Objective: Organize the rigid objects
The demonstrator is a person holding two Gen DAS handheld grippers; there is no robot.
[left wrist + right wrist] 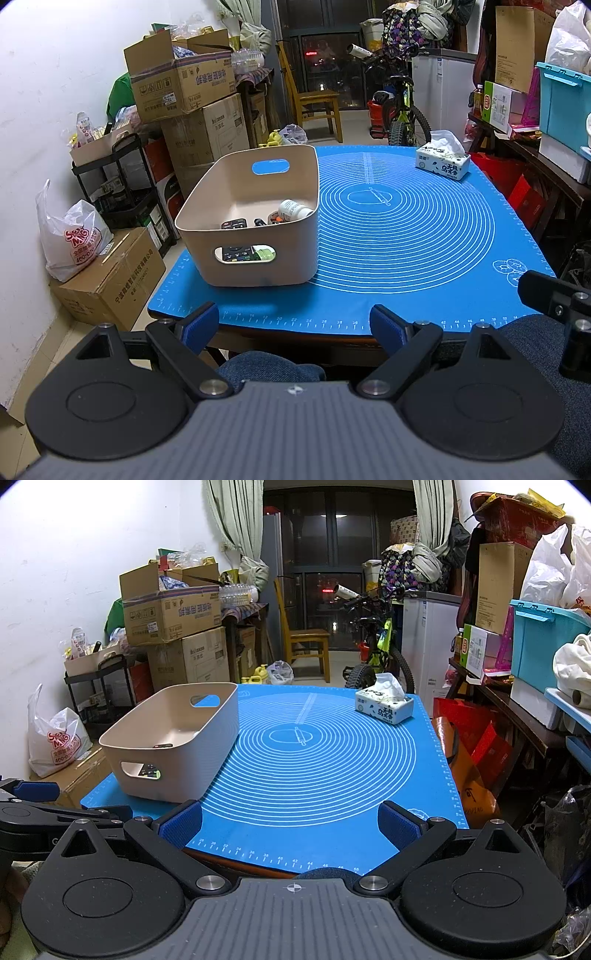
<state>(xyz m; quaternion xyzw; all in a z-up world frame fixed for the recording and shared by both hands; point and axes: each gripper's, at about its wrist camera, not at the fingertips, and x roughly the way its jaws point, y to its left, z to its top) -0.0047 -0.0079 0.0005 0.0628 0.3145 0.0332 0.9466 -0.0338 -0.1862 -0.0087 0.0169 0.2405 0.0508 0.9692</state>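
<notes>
The task looks close to finished, judging from how things lie. The beige bin sits on the blue mat at about ten o'clock from the mat's ringed centre, near the mat's left edge, and it already holds the loose items: a white bottle lying on its side against the bin's right wall, a black remote flat on the floor of the bin, and some small pieces between them that are too small to name. Through the near handle slot a second remote and something green show. Outside the bin the mat carries only a tissue box at about one o'clock, well apart from the bin. Whether that box counts as something to sort cannot be told; if it does, it is the one piece left.

The bin's long axis runs from the near edge of the mat toward the far edge, tilted a little toward one o'clock, with a handle slot in each short end. The bottle's long axis runs roughly from ten to four o'clock, cap toward four. The remote lies roughly crosswise, three to nine.

The left gripper hangs off the near edge of the mat, jaws spread wide, nothing between the blue pads. The right gripper is likewise wide and empty, at the near edge toward five o'clock.
</notes>
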